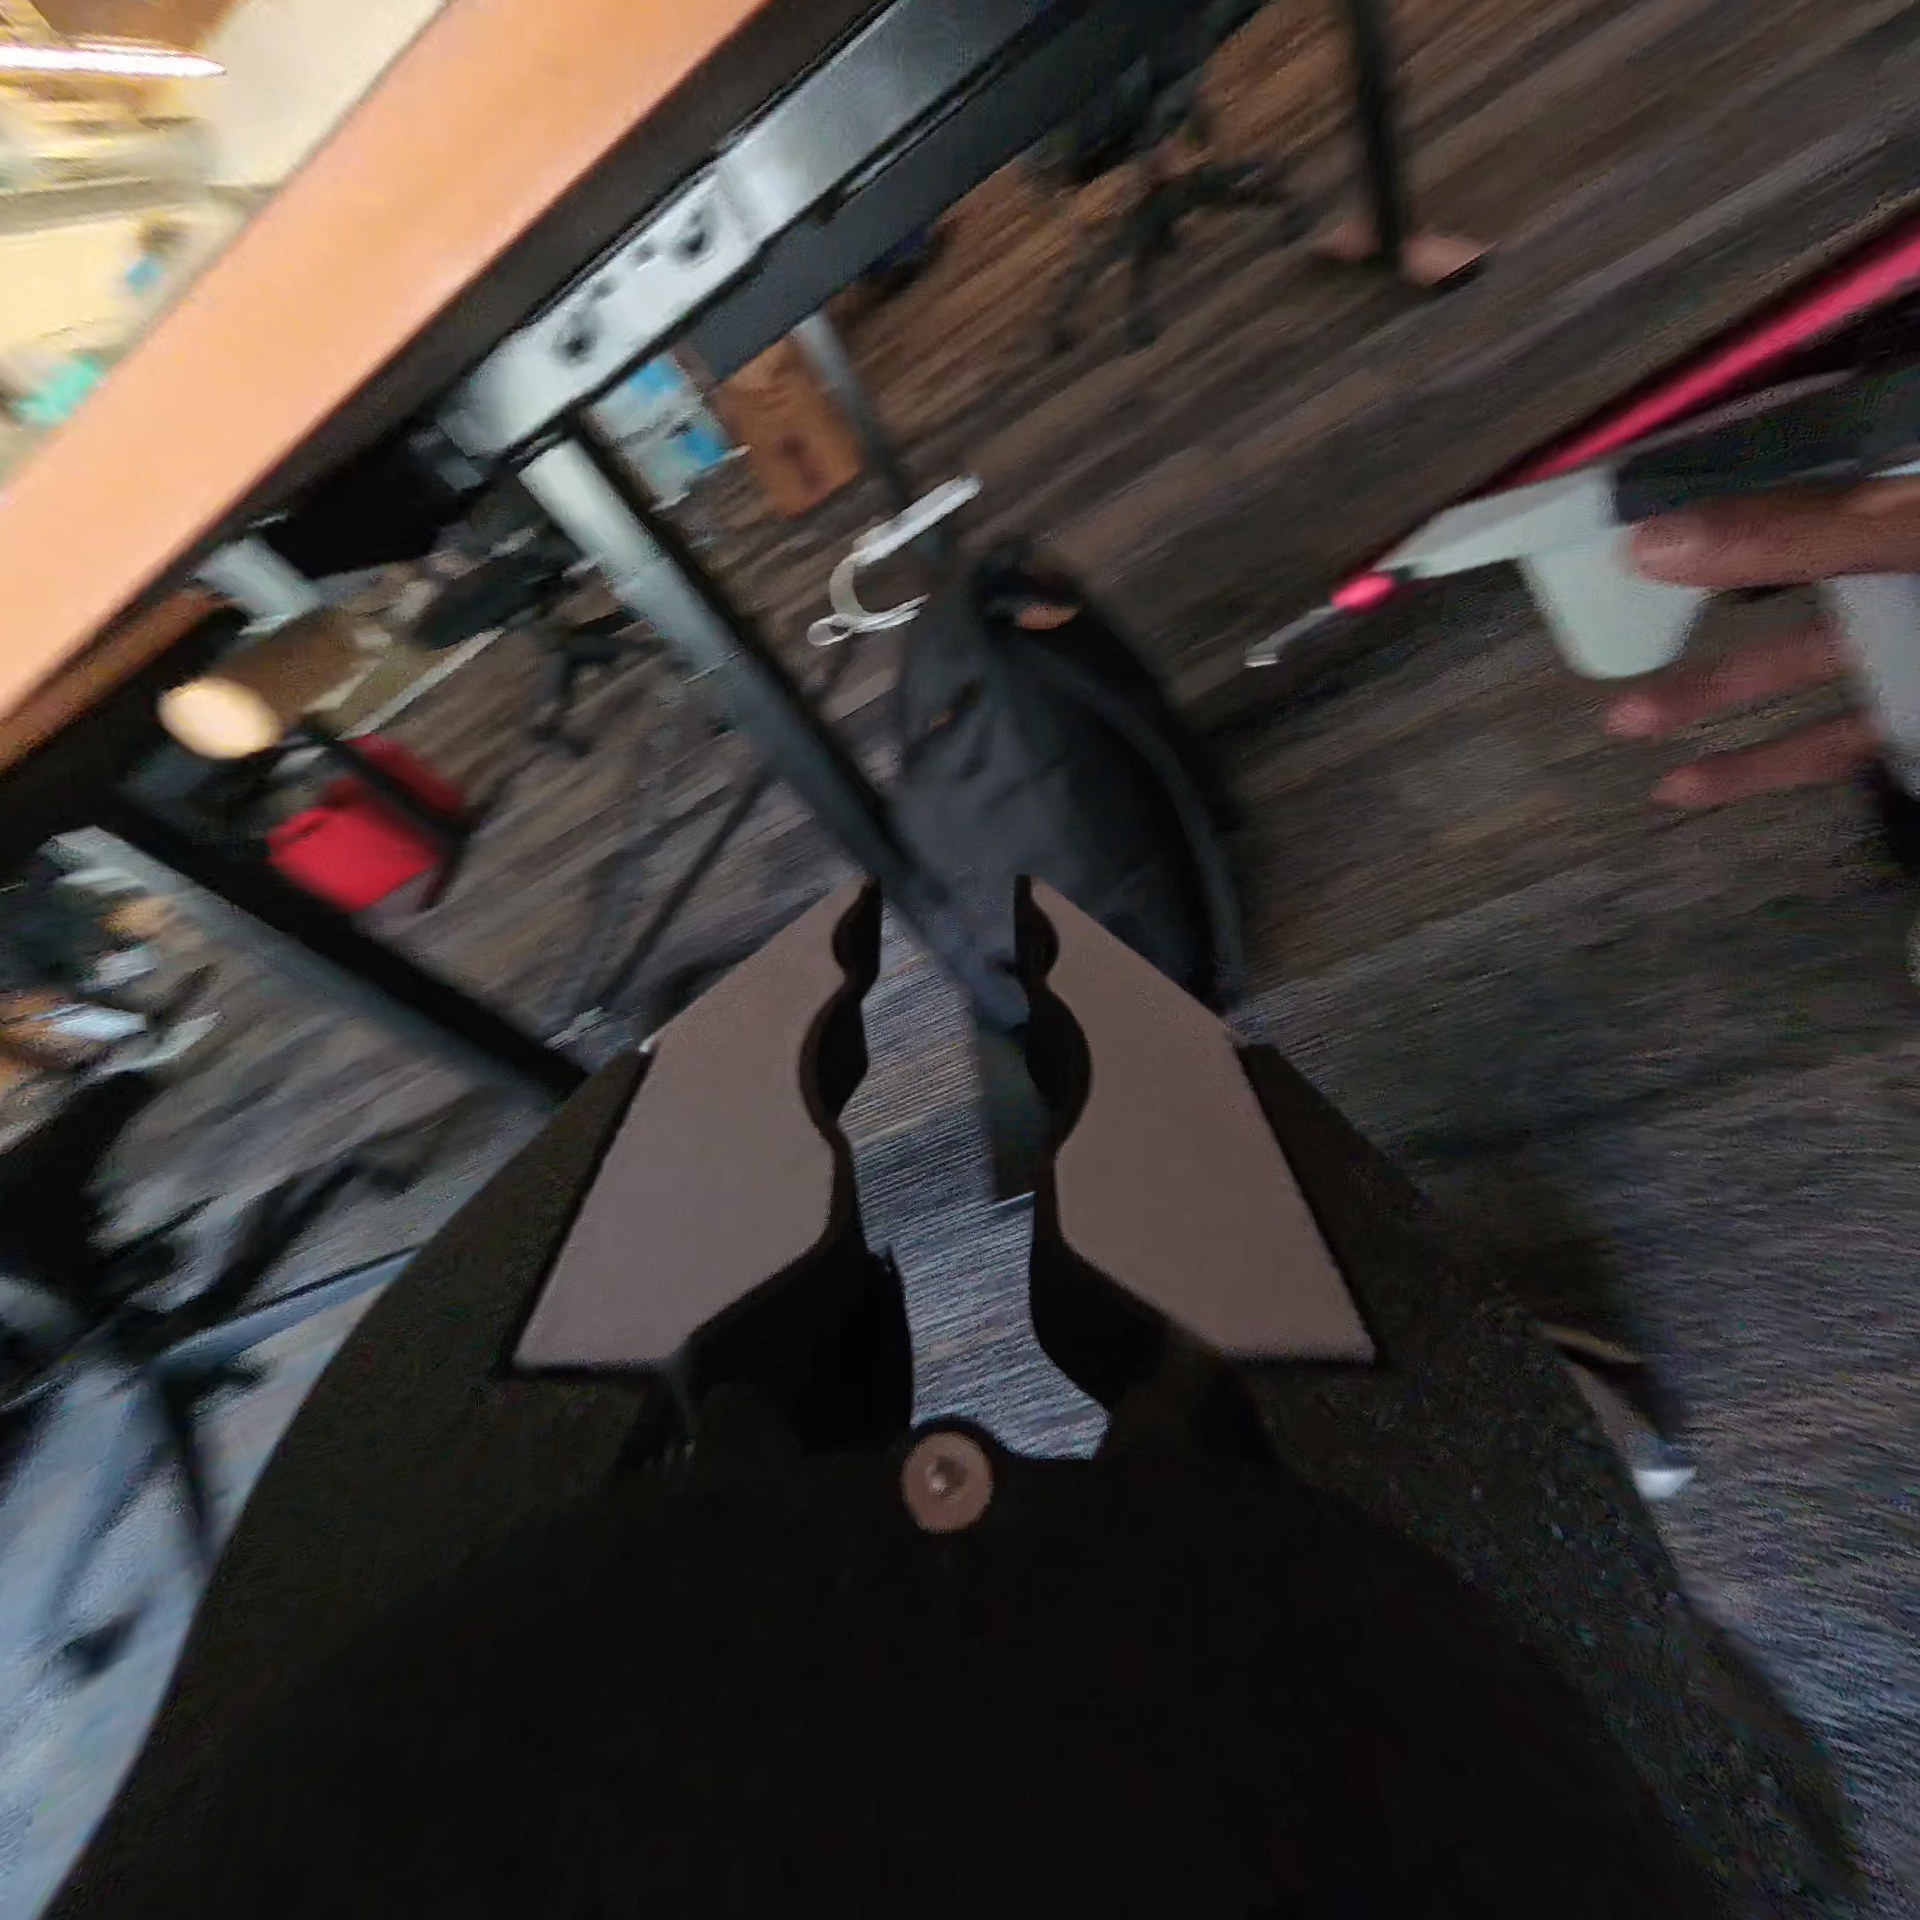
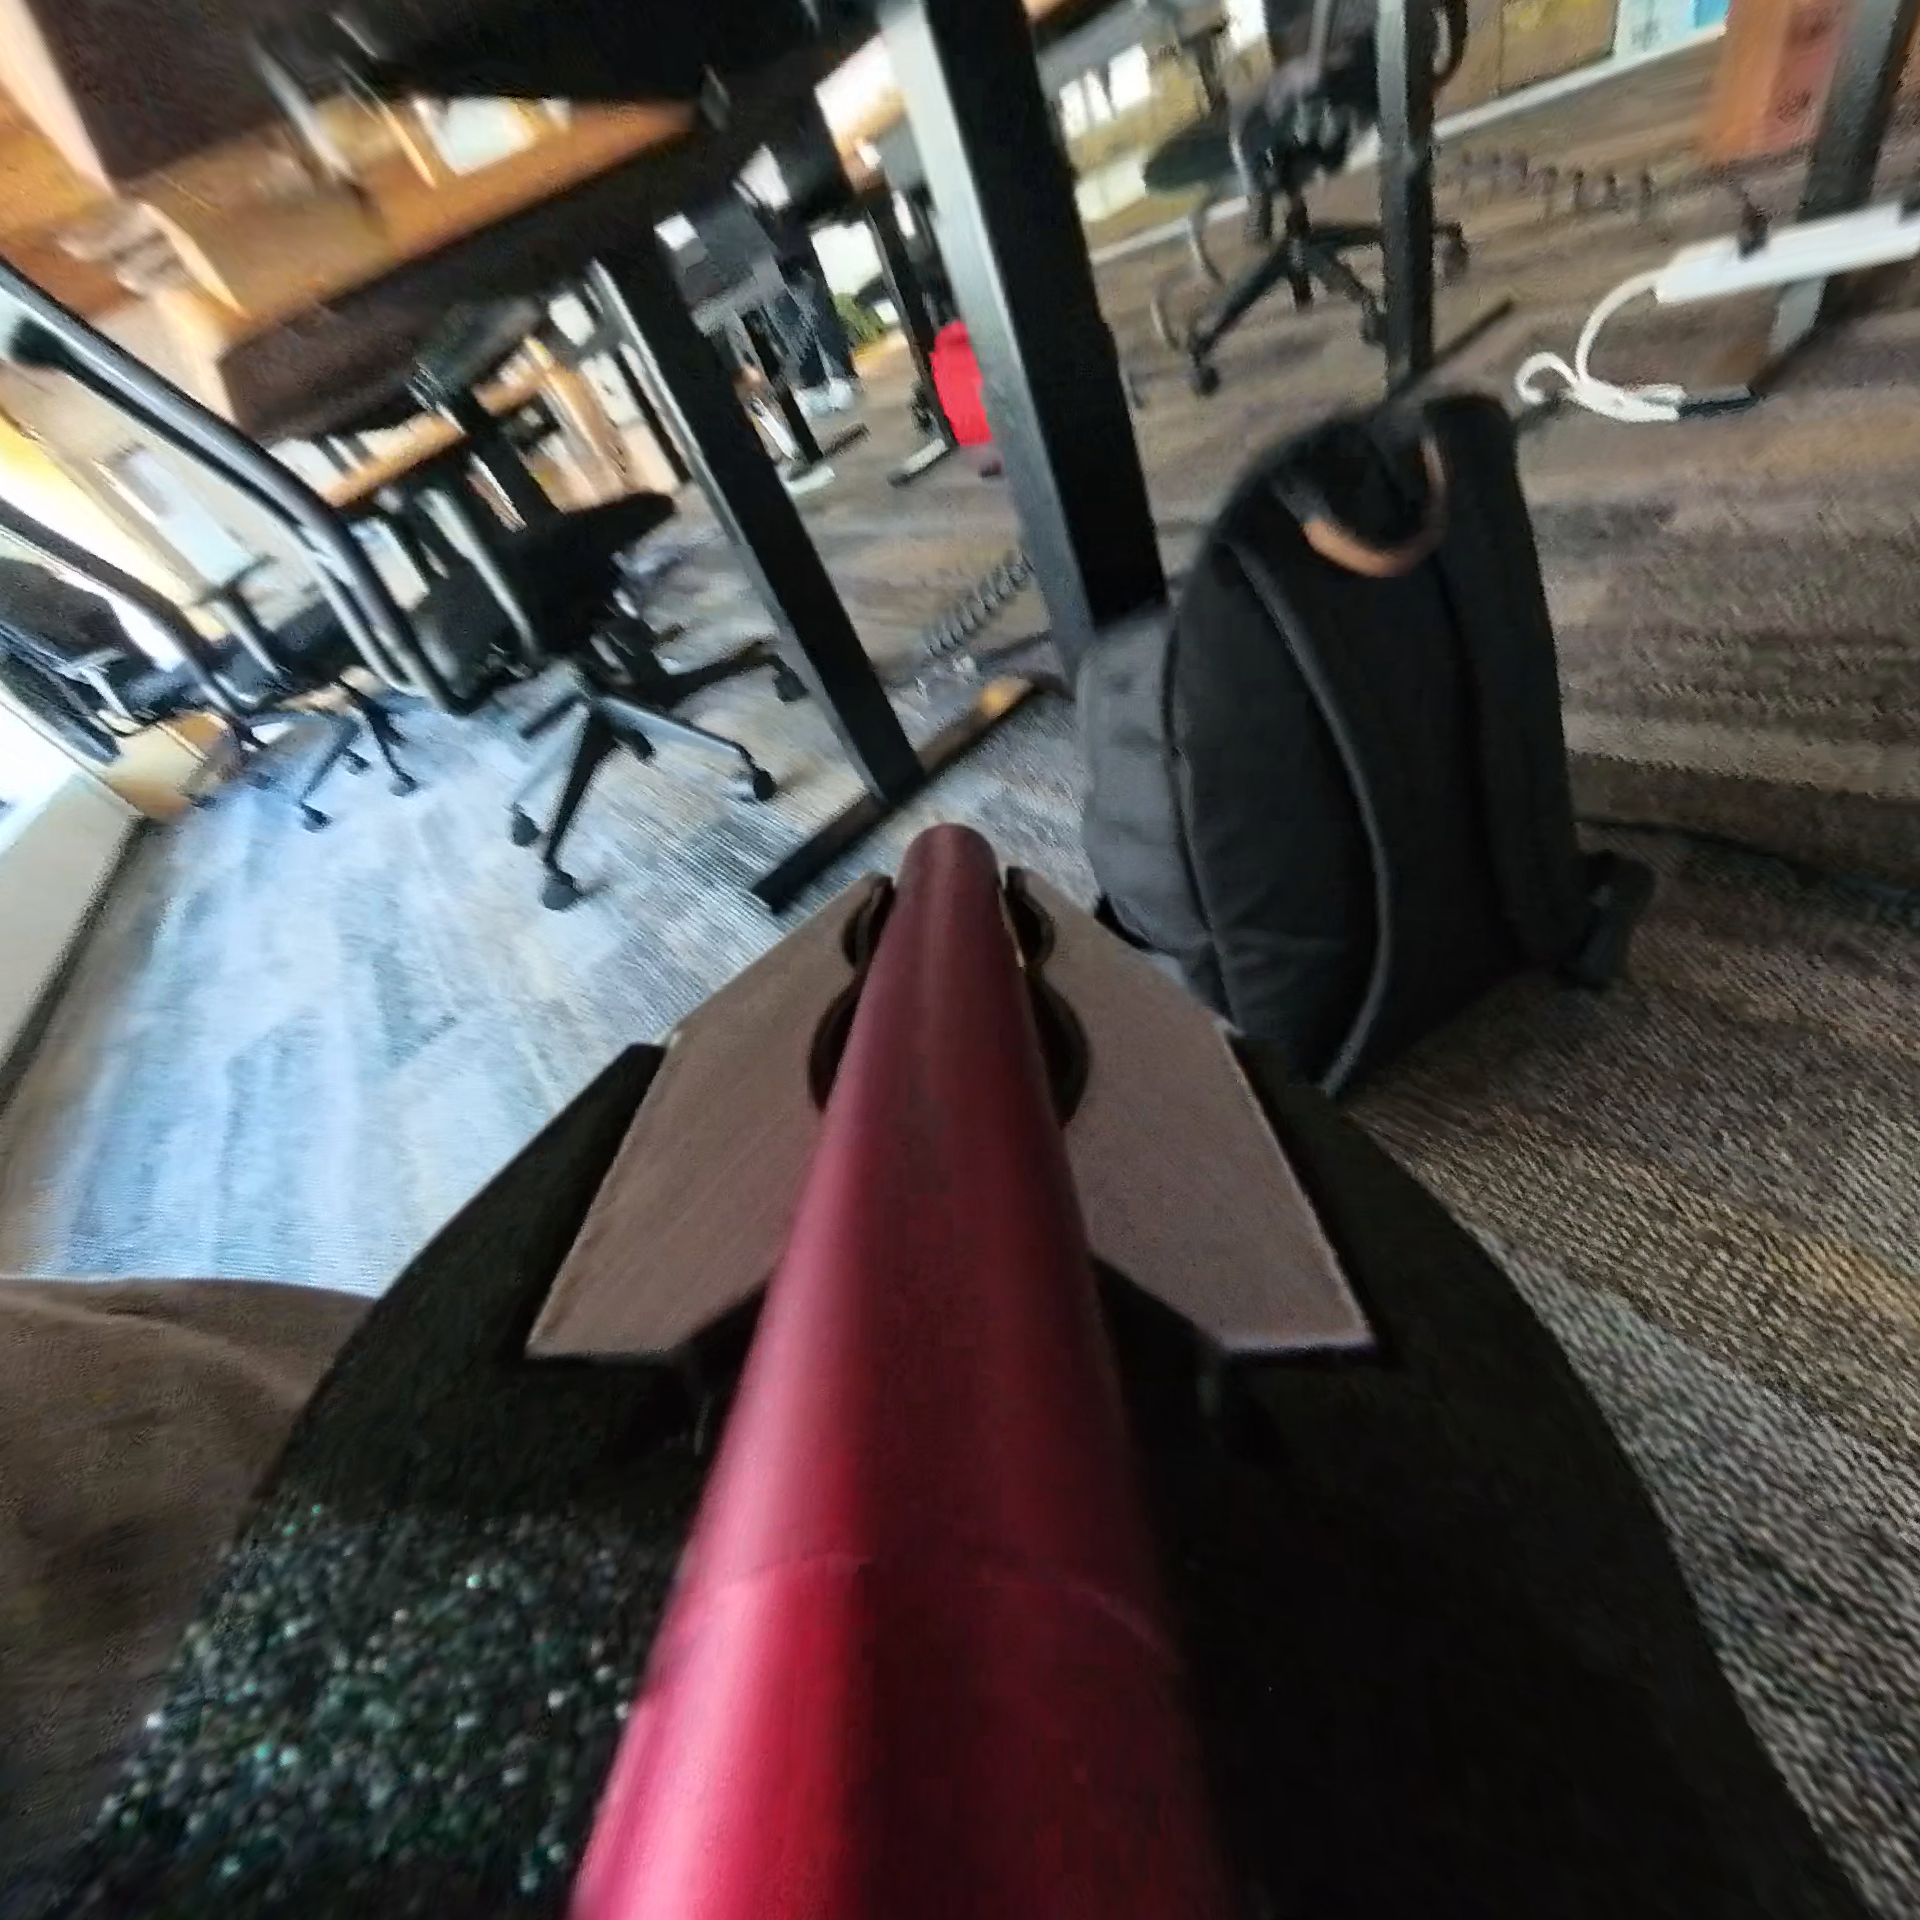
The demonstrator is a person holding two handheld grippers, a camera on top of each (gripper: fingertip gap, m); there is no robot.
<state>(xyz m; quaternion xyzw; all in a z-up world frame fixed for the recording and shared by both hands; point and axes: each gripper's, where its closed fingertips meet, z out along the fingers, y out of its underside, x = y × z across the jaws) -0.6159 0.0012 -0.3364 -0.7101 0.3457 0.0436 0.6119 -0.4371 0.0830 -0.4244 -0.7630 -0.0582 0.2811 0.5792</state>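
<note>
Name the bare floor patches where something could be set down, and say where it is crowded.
Bare carpet lies right of the black backpack. Pale carpet lies before the office chairs. Crowded: around the desk legs and backpack.

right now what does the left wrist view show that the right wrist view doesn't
Only the left wrist view: the empty left gripper with jaws apart, and a hand at the right edge holding the other tool's white handle.

Only the right wrist view: the right gripper shut on a red tube, plus office chairs.

Both: the black backpack, carpet, table legs.
</note>
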